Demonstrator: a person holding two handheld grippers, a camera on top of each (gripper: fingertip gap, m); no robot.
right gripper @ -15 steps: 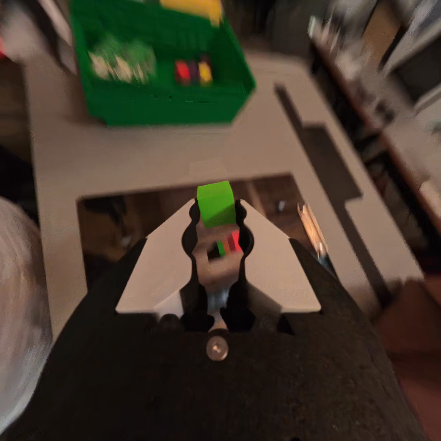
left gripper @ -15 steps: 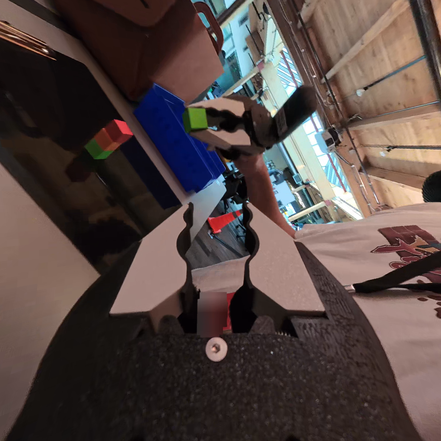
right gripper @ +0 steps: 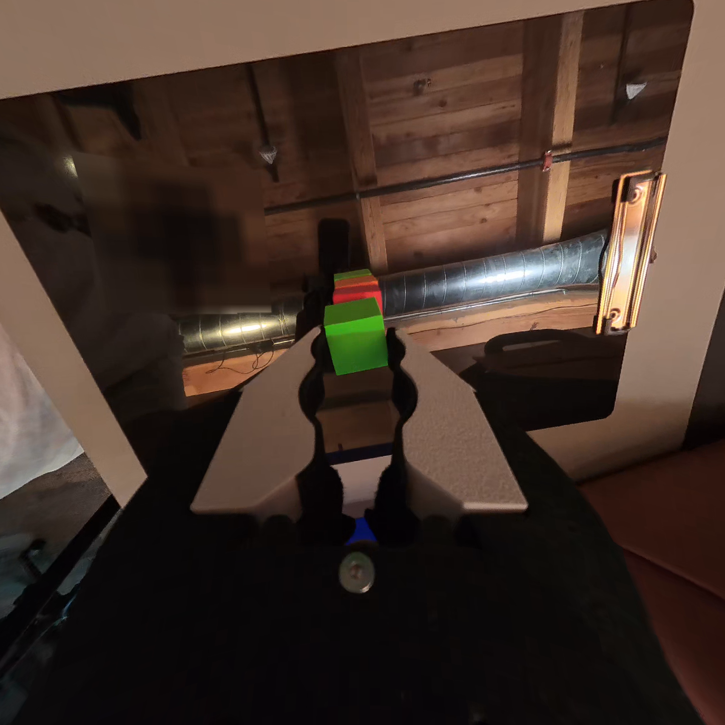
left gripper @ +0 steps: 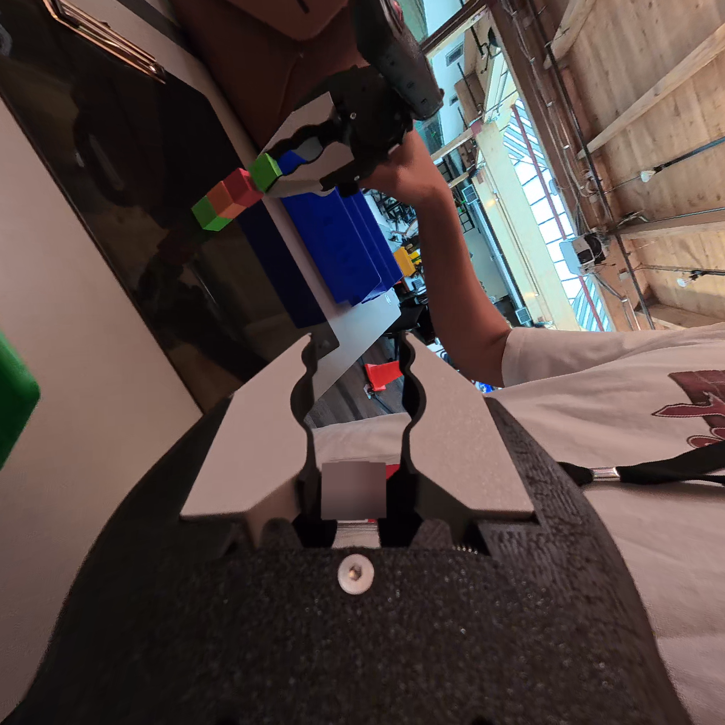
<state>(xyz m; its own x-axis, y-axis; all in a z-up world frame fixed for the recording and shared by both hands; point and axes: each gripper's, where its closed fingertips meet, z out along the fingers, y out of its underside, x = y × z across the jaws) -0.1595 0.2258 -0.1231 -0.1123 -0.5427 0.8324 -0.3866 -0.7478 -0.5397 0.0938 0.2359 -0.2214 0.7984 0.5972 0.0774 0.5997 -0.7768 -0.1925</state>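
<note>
Right wrist view: my right gripper (right gripper: 356,339) has its fingers (right gripper: 274,412) pinching a green cube (right gripper: 355,335) at their tips. I hold the cube directly over a stack of cubes (right gripper: 355,286), of which a red, an orange and a green layer show past its far edge. The stack stands on a dark, glossy clipboard (right gripper: 510,372) that mirrors the ceiling timbers and a duct; its metal clip (right gripper: 627,251) lies at the right edge. The clipboard rests on a pale bench (right gripper: 569,451).

Left wrist view: the same right gripper (left gripper: 274,172) appears farther off, carried by a hand (left gripper: 396,168), with the green cube (left gripper: 265,170) against the red top of the stack (left gripper: 225,198); whether the two touch or a thin gap remains I cannot tell. The stack reads red, orange, green down to the clipboard (left gripper: 129,164). Blue bins (left gripper: 337,243) lie on the bench (left gripper: 78,353) just beyond the clipboard, and a brown bag (left gripper: 255,51) stands behind them.

My left gripper (left gripper: 355,353) is off the bench with its fingers (left gripper: 259,431) spread and nothing between them; it points toward the person's white shirt (left gripper: 608,431). A blurred green object (left gripper: 13,400) sits at the left margin
</note>
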